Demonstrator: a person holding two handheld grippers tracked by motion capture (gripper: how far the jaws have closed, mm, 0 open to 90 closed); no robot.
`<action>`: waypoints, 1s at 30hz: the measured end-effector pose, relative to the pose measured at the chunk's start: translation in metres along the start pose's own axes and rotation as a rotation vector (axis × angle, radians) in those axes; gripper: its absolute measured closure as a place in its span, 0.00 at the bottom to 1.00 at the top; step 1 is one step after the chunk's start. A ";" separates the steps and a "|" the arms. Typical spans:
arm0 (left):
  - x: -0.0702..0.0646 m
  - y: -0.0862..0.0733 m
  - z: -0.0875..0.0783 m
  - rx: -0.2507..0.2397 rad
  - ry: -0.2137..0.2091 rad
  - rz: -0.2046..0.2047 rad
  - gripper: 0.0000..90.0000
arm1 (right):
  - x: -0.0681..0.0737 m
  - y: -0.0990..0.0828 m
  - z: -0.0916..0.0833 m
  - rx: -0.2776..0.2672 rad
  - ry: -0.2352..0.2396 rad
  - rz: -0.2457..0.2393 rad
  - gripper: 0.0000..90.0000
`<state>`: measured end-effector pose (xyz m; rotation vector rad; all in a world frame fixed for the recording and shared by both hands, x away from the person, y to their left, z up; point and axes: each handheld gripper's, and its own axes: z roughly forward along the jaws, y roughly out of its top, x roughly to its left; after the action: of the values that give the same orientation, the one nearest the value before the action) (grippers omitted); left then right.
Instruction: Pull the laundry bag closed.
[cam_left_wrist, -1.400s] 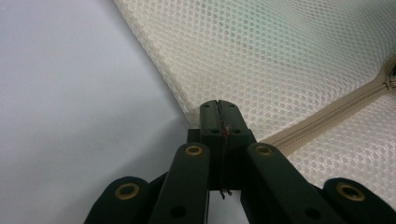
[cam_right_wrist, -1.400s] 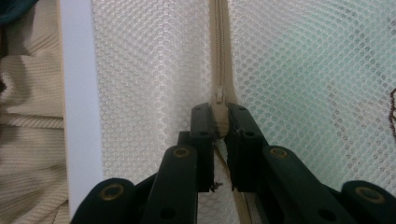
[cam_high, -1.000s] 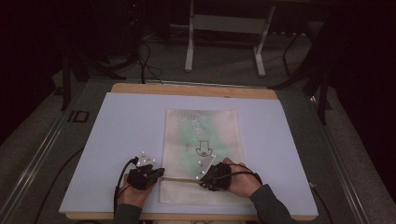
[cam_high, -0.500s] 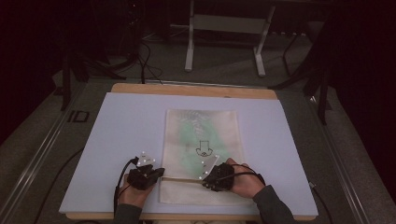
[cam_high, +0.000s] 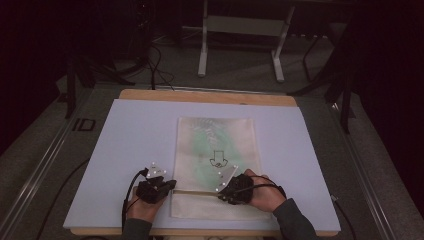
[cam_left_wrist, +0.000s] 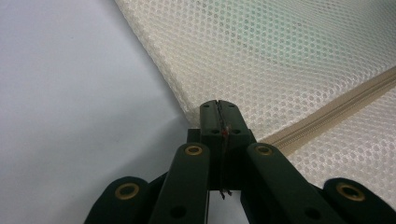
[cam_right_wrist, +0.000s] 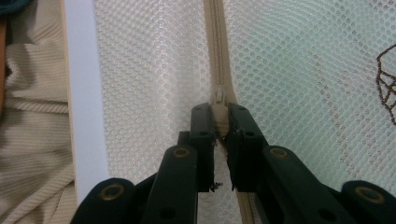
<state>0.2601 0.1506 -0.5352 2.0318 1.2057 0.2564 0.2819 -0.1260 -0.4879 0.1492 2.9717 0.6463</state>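
Observation:
A cream mesh zip bag (cam_high: 216, 145) with a green tint inside lies flat on the pale board (cam_high: 130, 145). Its beige zipper (cam_high: 197, 191) runs across the near end. At the bag's left edge, where the zipper (cam_left_wrist: 327, 116) ends, my left gripper (cam_high: 173, 186) (cam_left_wrist: 218, 105) is shut on the mesh. My right gripper (cam_high: 220, 191) (cam_right_wrist: 219, 112) points left along the zipper (cam_right_wrist: 215, 46). Its jaws are pinched on the zipper pull (cam_right_wrist: 219, 99).
A small black printed motif (cam_high: 218, 160) marks the middle of the bag. The board lies on a wooden table (cam_high: 200, 96). Metal stand legs (cam_high: 202, 50) and cables are on the floor beyond. A ribbed beige sleeve (cam_right_wrist: 28, 116) lies past the board's near edge.
The right hand has shifted a little to the right along the zipper line. The left gripper has stayed put at the bag's edge.

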 end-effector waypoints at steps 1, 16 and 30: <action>0.000 0.000 0.000 0.000 0.000 0.000 1.00 | 0.000 0.000 0.000 0.000 0.000 0.000 0.91; 0.000 0.000 0.000 0.001 0.001 0.002 1.00 | -0.002 -0.010 -0.007 -0.008 -0.010 0.020 0.91; -0.001 0.000 0.000 0.002 0.004 0.004 1.00 | -0.004 -0.017 -0.012 -0.010 -0.010 0.033 0.91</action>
<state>0.2599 0.1500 -0.5349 2.0369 1.2046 0.2615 0.2831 -0.1462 -0.4840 0.1999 2.9617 0.6618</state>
